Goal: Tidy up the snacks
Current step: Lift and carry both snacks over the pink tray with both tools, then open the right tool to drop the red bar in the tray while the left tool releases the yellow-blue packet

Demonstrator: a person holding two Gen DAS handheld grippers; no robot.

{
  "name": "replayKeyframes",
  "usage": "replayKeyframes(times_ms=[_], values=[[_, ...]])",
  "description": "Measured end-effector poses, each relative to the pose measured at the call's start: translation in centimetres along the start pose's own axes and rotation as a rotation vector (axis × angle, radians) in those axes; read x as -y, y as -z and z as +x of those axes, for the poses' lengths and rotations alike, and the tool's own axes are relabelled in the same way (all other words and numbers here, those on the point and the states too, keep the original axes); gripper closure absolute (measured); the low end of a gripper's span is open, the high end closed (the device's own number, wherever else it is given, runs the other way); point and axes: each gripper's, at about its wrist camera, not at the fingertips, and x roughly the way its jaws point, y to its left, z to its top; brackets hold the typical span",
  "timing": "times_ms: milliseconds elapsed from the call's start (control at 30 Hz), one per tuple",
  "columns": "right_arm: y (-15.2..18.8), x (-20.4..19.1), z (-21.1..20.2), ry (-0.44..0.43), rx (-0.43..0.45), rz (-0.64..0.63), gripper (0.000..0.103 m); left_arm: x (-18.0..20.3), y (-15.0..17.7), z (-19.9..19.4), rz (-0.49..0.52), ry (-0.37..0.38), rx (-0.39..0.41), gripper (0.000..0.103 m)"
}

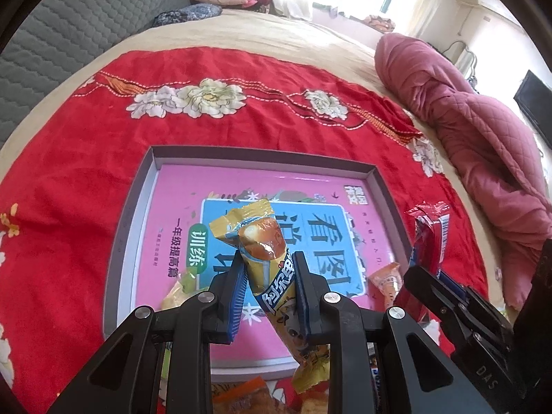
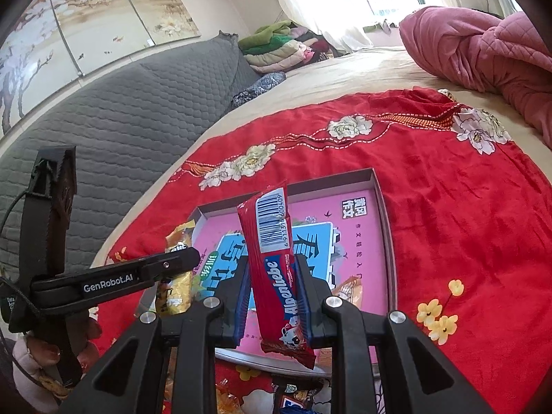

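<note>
Snacks are in both my claws over the tray. My left gripper point(image 1: 269, 296) pinches a yellow wafer-stick packet point(image 1: 267, 258) around its middle, pads pressed on the crinkly wrap, its top leaning toward eleven o'clock. My right gripper point(image 2: 272, 296) pinches a red Alpenliebe candy stick point(image 2: 274, 258) near its lower end, barcode end standing up at twelve o'clock.

Both hang above the shallow box tray point(image 1: 145, 186), lined with a pink book cover, on the red floral cloth point(image 1: 86, 131). An orange packet point(image 1: 388, 279) already lies in the tray at about four o'clock of my left claw — more loose snacks sit below its near edge.

My worry: the two grippers are close together, so they could knock as I lower them. The slick wrappers could slide in the pads — the tall candy stick may swing and land across the tray's rim.
</note>
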Motion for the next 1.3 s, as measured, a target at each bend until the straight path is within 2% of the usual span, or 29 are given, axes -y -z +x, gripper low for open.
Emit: replayKeyframes(times_ms=[400,767,1300], values=[[0.9,0.3,2.4,0.017,-0.083,0.005,0.078,-1.0,0.3,2.3,-0.036,-0.023,-0.044,0.076],[1.9,0.7,3.9,0.034,-0.160,0.014,0.078,-1.2,0.3,3.3,-0.025,-0.061,-0.060,0.077],[2.2,1.2,4.4,0.046,-0.171,0.027,0.078,-0.5,0.7,4.3,0.009,-0.054,-0.109,0.076]])
